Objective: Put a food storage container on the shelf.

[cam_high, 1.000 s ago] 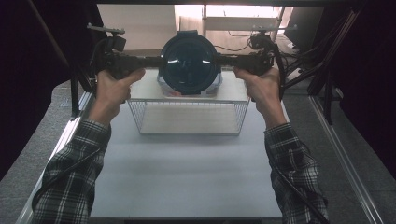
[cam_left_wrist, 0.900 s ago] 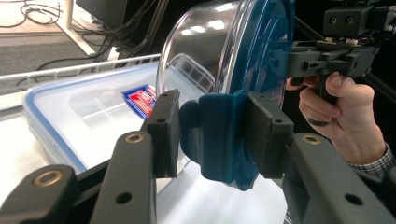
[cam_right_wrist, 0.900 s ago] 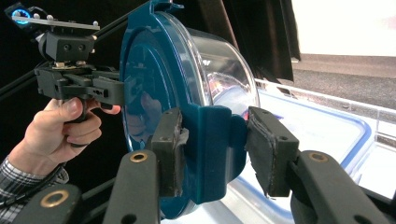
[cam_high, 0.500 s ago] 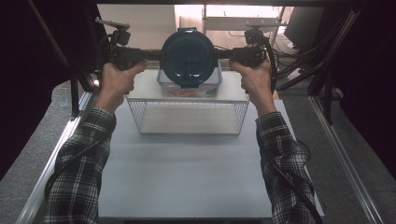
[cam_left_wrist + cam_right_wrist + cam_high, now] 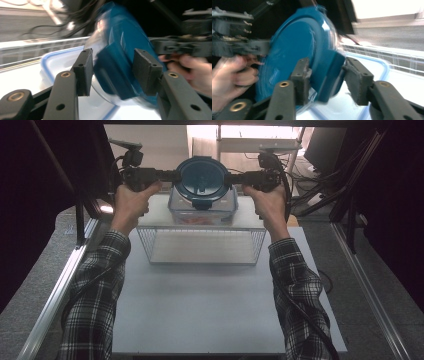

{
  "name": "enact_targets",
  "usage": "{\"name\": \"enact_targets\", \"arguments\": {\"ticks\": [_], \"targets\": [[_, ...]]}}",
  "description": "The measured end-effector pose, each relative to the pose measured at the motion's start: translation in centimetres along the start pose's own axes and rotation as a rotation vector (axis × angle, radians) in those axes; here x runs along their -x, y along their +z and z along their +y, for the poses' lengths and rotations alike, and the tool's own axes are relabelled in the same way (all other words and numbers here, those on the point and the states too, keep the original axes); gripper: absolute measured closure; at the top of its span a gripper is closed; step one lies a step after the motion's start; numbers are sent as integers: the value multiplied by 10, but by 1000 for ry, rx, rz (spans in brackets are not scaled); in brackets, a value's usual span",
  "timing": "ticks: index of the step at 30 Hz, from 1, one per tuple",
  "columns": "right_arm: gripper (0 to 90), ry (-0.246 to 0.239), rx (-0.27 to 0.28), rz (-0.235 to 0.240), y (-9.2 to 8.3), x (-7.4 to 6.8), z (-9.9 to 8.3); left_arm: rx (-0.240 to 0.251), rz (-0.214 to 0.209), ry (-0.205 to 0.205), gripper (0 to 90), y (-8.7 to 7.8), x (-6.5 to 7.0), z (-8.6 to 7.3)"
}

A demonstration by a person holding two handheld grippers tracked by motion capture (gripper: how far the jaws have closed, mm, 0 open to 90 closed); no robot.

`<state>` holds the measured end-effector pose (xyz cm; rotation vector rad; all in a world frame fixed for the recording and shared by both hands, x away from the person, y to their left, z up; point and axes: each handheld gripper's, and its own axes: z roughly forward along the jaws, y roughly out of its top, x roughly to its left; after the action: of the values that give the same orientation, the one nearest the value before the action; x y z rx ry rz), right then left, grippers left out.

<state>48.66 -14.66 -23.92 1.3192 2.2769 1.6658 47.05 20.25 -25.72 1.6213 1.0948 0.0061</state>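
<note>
Wire basket (image 5: 202, 246) on white tabletop (image 5: 210, 315), near far edge. Clear rectangular box (image 5: 202, 210) just behind basket. Grey floor (image 5: 370, 270) either side.

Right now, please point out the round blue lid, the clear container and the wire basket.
round blue lid (image 5: 202, 176), high view, middle of its top.
clear container (image 5: 202, 212), high view, its front wall.
wire basket (image 5: 202, 262), high view, its front rim.

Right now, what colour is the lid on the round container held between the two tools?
Dark teal-blue lid on a clear body; it shows best in the right gripper view.

high: above, forward-down | gripper views: close, facing inward, sharing lid (image 5: 202, 176)
</note>
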Motion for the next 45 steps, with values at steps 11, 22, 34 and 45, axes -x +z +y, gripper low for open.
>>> {"name": "enact_targets", "arguments": {"ticks": [11,22,34,45], "targets": [[576,-37,15,-67,3,-9,-1,59,75,81,623,0,8,-3],[833,-246,100,-68,-24,-28,-20,91,101,258,797,-30,33,-40],[889,-331,-7,-194,-2,-26,-37,36,139,264,872,-13,25,-46],[836,-321,4,-170,0,-23,-40,38,144,255,796,-12,25,-52]]}}
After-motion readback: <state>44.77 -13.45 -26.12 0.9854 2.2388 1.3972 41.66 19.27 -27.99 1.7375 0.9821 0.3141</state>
